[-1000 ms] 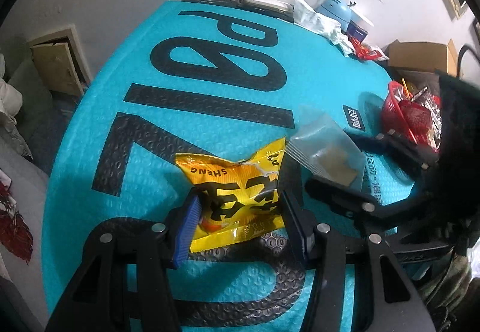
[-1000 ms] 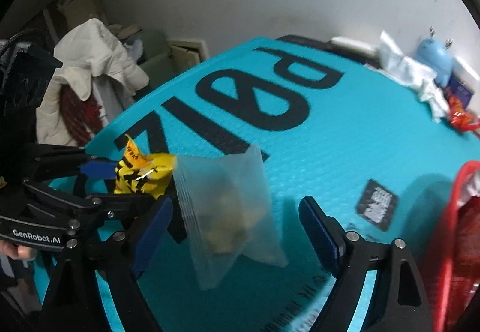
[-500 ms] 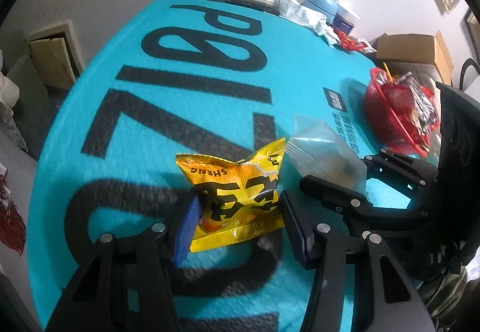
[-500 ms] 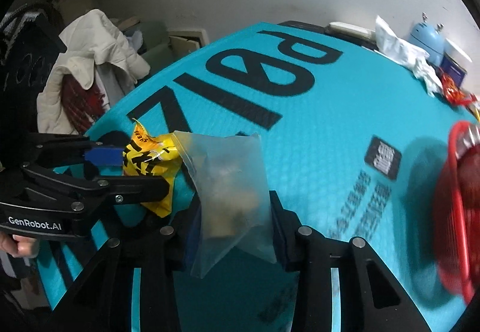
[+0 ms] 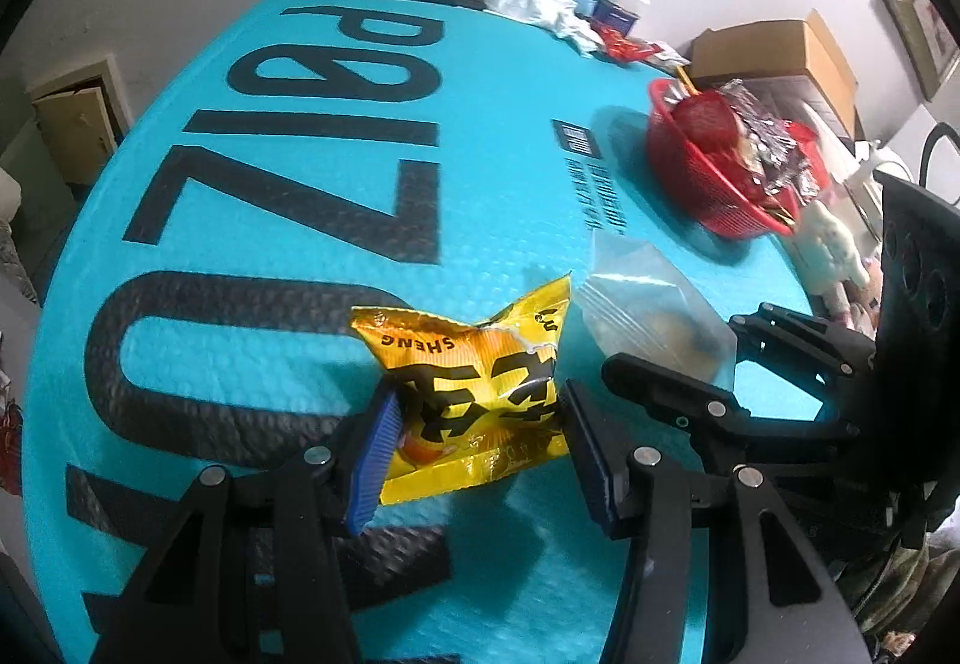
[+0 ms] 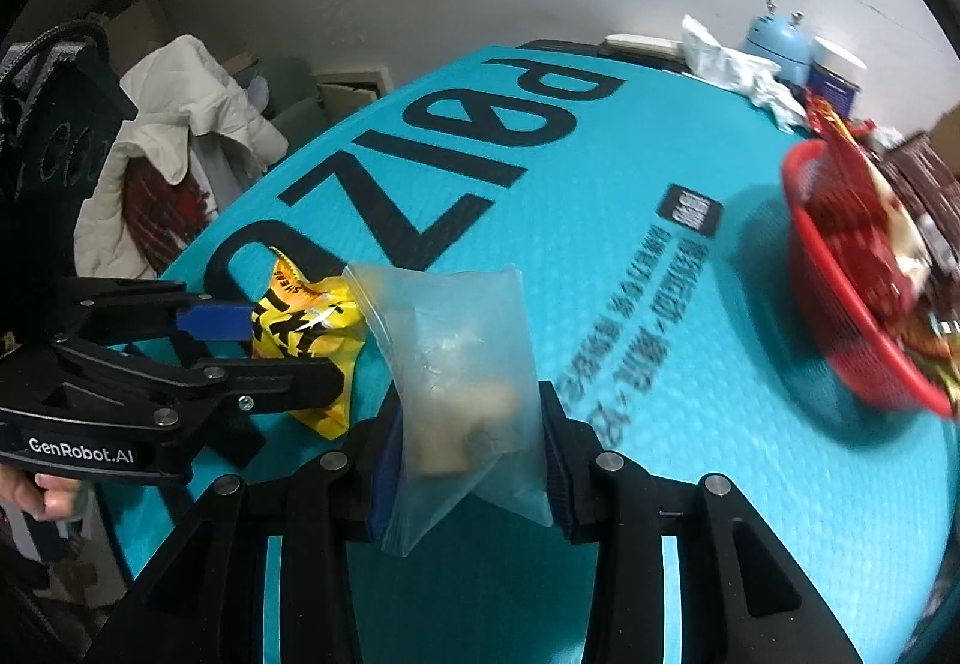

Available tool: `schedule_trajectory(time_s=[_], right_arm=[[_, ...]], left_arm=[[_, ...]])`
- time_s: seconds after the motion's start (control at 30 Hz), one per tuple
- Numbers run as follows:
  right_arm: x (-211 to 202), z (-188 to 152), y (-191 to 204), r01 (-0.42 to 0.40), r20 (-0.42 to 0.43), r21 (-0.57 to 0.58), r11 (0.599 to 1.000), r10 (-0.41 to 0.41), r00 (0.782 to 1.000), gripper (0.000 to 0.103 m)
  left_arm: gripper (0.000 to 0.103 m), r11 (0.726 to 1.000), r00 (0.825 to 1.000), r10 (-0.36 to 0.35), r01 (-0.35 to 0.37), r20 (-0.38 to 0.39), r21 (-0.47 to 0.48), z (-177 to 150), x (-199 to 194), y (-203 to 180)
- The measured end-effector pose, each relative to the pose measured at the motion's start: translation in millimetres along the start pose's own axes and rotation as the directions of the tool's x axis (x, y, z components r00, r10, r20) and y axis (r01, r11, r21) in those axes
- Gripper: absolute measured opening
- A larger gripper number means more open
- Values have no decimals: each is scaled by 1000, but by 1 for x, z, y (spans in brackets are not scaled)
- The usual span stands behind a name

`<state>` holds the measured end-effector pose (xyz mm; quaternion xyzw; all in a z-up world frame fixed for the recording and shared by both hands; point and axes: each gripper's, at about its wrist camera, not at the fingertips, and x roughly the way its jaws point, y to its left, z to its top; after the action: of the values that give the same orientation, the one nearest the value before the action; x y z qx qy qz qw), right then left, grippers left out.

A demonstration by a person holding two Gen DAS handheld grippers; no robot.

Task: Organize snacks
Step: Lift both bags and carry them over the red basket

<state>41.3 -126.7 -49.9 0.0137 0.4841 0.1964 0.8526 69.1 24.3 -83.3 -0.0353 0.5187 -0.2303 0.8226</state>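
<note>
Yellow pkt (image 5: 474,382), clear bag (image 6: 462,364) held aloft.

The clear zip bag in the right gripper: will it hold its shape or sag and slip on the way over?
The clear zip bag is thin film, so probably floppy. Its few pale pieces sit low, so likely light but bottom-heavy. The right gripper pinches smooth plastic, so it may slip.

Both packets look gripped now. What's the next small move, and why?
Probably carry both toward the red basket. The left hand-held gripper is clamped on the yellow snack bag and the right hand-held gripper on the clear zip bag. The basket already holds other snacks, and the blue mat between looks bare.
</note>
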Motion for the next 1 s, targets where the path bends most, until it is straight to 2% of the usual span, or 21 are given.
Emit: schedule_trajectory(time_s=[0.53,1.0], right_arm=[[-60,-44,-14,41,63,107,993,-48,997,39],[-113,-66,-41,94,145,236,967,-130,981,39]], left_arm=[[52,992,995,-104,104,-7,77,-19,-7,-55],[52,965,982,-188,183,8,190,-5,-17,-110]])
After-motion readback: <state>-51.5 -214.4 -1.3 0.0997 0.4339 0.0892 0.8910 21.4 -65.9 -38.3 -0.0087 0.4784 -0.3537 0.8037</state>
